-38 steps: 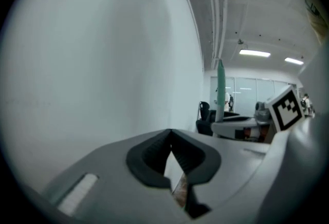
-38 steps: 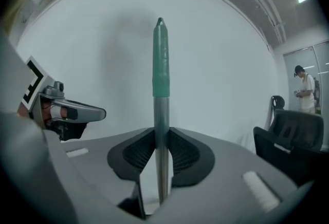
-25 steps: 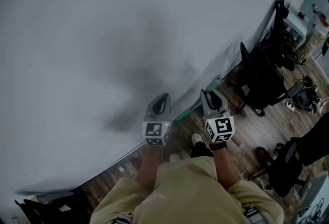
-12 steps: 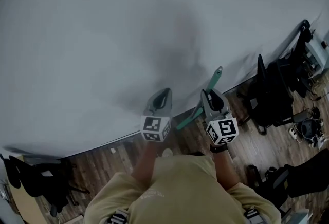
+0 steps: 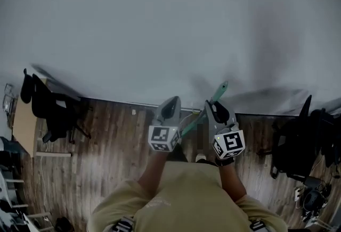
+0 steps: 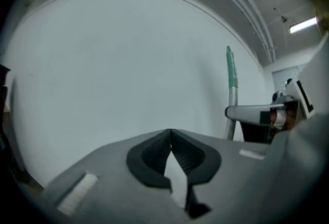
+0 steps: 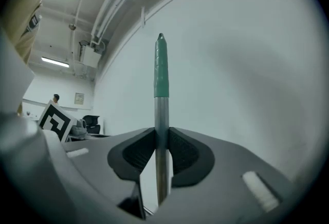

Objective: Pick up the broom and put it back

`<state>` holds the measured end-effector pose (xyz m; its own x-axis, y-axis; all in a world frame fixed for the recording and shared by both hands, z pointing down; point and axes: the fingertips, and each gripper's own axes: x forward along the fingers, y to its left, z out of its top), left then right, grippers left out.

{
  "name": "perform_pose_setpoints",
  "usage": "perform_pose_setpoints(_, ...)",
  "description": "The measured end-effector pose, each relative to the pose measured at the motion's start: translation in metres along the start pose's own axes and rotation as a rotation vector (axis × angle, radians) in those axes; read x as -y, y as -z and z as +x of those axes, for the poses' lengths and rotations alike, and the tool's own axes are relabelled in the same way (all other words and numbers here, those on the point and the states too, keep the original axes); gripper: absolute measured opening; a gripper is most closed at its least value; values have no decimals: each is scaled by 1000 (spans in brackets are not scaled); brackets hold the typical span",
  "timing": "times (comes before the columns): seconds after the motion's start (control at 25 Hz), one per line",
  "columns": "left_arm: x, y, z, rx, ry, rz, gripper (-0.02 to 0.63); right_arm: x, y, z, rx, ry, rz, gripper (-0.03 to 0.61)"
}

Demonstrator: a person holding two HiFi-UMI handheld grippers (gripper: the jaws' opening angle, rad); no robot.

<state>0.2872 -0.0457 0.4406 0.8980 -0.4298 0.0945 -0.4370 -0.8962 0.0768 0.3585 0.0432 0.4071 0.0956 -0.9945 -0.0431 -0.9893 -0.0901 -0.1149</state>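
Note:
My right gripper (image 7: 161, 142) is shut on the broom's metal handle (image 7: 162, 130), which stands upright between the pads with its green grip end (image 7: 161, 69) above. From the head view the green handle (image 5: 206, 110) slants past the right gripper (image 5: 214, 109) toward the white wall; the broom's head is hidden. My left gripper (image 5: 170, 105) is shut on nothing, tips touching (image 6: 171, 132), held level beside the right one. The left gripper view shows the broom handle (image 6: 232, 81) and the right gripper (image 6: 257, 113) at its right.
A white wall (image 5: 160, 23) fills the space straight ahead, meeting a dark wood floor (image 5: 106, 146). Black office chairs stand at the left (image 5: 50, 108) and at the right (image 5: 303, 140). Cables and equipment lie at the bottom right (image 5: 314, 199).
The person has turned left along the wall with both grippers and the broom; the chairs on the right slid away and a chair at the left came into view. The grip is unchanged.

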Motion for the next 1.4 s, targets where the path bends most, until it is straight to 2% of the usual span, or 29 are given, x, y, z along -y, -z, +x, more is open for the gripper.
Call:
perform_pose_setpoints(0.16, -50, 12, -66, -24, -190, -35, 3, -68, 9, 26, -24, -171, -16, 84)
perform_pose_setpoints(0.28, -81, 8, -116, 4, -300, -40, 3, -121, 18, 37, -53, -291, -21, 84)
perform_pose_setpoints(0.48, -146, -1, -201, 53, -423, -42, 3, -215, 30, 66, -84, -420, -36, 84)
perform_pose_setpoints(0.68, -212, 5, -291, 82, -528, -96, 3, -314, 54, 91, -133, -518, -80, 84)
perform_pose_setpoints(0.84, -273, 5, -381, 122, -582, -149, 3, -408, 73, 109, -160, -564, -120, 83)
perform_pose_setpoints(0.96, -309, 17, -429, 142, -615, -183, 3, -453, 93, 117, -200, -569, -113, 80)
perform_pose_setpoints(1.12, -341, 37, -460, 138, -623, -253, 3, -484, 122, 121, -269, -536, -73, 81)
perform_pose_setpoints(1.28, -362, 53, -475, 133, -620, -297, 3, -519, 147, 133, -328, -569, -70, 81)
perform_pose_setpoints(1.4, -385, 61, -470, 128, -639, -315, 3, -529, 166, 155, -376, -589, -55, 81)
